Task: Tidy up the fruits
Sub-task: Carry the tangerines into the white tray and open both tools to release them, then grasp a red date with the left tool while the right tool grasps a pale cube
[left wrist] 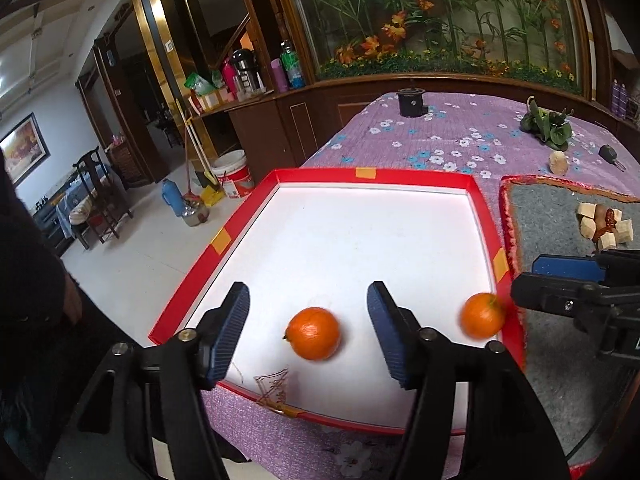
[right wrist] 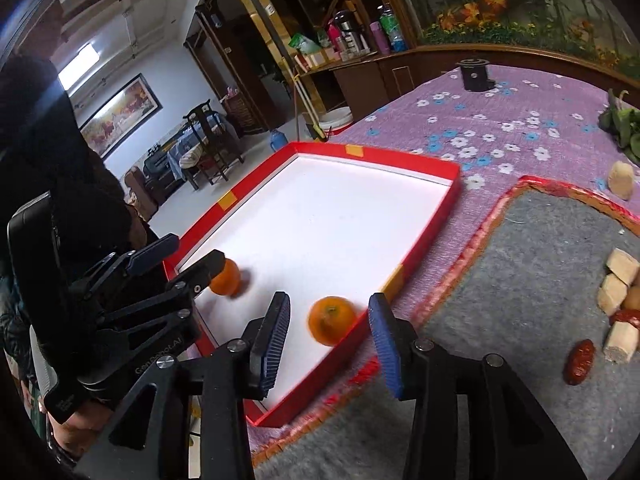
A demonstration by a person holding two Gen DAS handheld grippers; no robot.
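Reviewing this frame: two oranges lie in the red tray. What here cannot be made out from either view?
- Orange by the tray's right wall: motion-blurred in both views, so contact with the wall is unclear.
- Other orange: half hidden behind the left gripper in the right wrist view.
- Food pieces on the grey mat: cut off by the right edge.
- Small dark thing on the cloth: too small to identify.
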